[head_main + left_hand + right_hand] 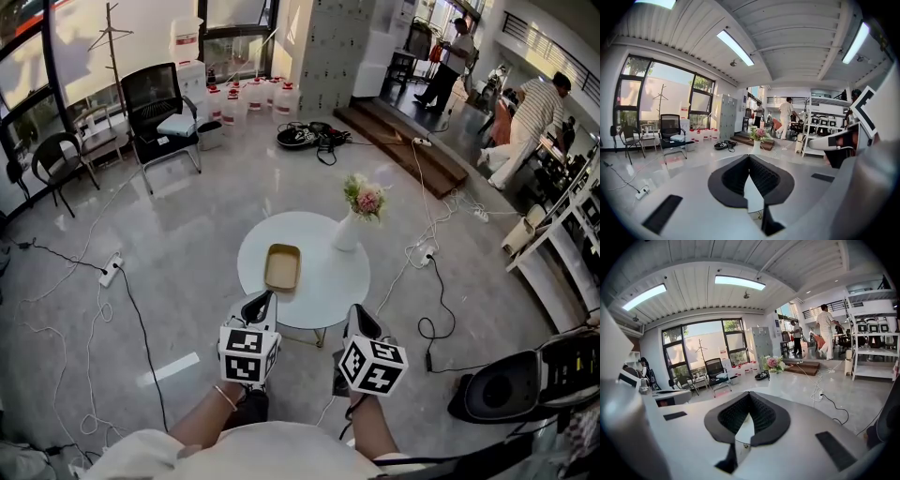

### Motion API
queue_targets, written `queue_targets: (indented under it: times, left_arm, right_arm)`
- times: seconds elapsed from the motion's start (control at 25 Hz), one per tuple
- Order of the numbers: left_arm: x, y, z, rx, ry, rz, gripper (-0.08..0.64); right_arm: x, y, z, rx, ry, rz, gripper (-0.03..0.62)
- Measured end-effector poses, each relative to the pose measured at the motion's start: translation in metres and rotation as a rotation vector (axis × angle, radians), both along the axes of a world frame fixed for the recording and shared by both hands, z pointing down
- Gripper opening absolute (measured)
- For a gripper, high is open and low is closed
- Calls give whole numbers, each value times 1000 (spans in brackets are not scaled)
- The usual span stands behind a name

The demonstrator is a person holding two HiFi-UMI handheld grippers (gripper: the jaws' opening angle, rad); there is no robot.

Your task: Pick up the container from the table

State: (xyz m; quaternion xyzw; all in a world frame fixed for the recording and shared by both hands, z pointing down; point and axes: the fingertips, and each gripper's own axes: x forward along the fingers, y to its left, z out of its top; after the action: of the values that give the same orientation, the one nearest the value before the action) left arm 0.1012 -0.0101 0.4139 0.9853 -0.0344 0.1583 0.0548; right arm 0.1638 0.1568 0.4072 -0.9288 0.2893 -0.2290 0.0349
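Nearby, the left gripper (261,302) holds its jaws pressed together on nothing, at the near edge of the white worktop (323,281). The tan container (282,266) lies just beyond it. Further right, the right gripper (362,322) has its jaws likewise together, empty.

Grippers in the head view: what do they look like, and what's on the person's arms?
The left gripper and right gripper have white bodies and black ribbed pads; each carries a white cube with black square markers. The person wears a thin bracelet on the left wrist and a pale top.
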Motion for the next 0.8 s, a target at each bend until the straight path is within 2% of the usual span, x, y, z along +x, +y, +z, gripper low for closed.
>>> queue_targets:
  times: [0.24,0.8]
  left_arm:
    - [40,-17,-5,1,-2,17,17]
    - [96,-62,-4,-14,5,43,17]
  right_arm:
    - [37,-17,-5,-4,-4,13,25]
    - [88,-63,-12,-25,3,22,25]
